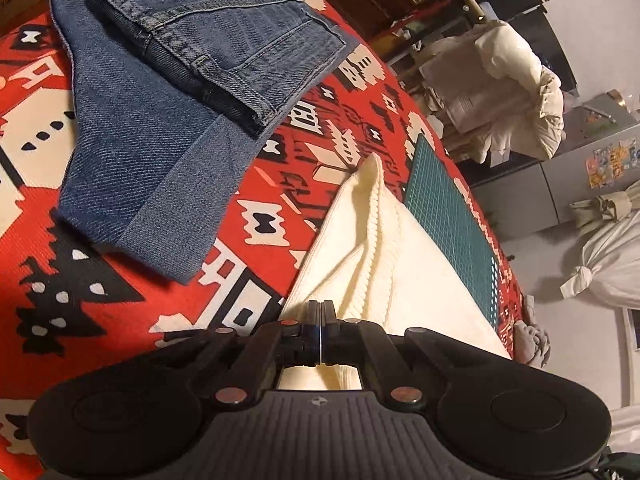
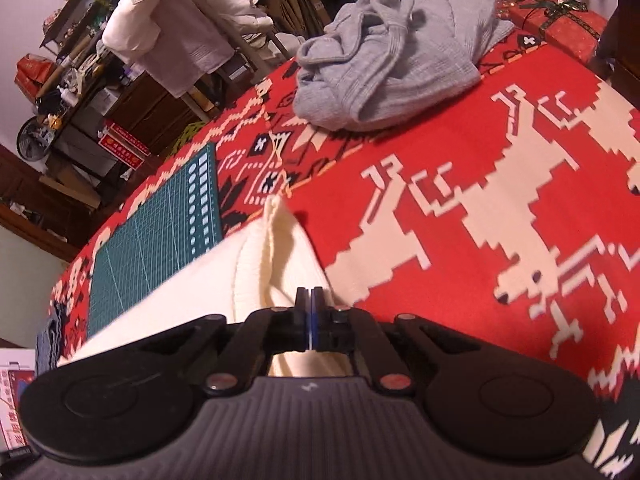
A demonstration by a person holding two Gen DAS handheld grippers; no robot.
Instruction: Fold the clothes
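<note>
A cream knitted garment (image 1: 360, 240) lies on the red patterned cloth (image 1: 120, 280), and my left gripper (image 1: 321, 308) is shut on its near edge, fingers pressed together. The right wrist view shows the same cream garment (image 2: 276, 252), with my right gripper (image 2: 309, 294) shut on another part of its edge. Folded blue jeans (image 1: 168, 92) rest on the cloth to the upper left in the left wrist view. A crumpled grey garment (image 2: 384, 60) sits at the far side of the red cloth (image 2: 460, 200) in the right wrist view.
A green cutting mat (image 1: 448, 208) lies beside the cream garment, also visible as the green mat (image 2: 160, 232) at left. A chair draped with white clothing (image 1: 512, 80) and cluttered shelves (image 2: 72, 60) stand beyond the table edge. A red gift box (image 2: 560, 20) sits far right.
</note>
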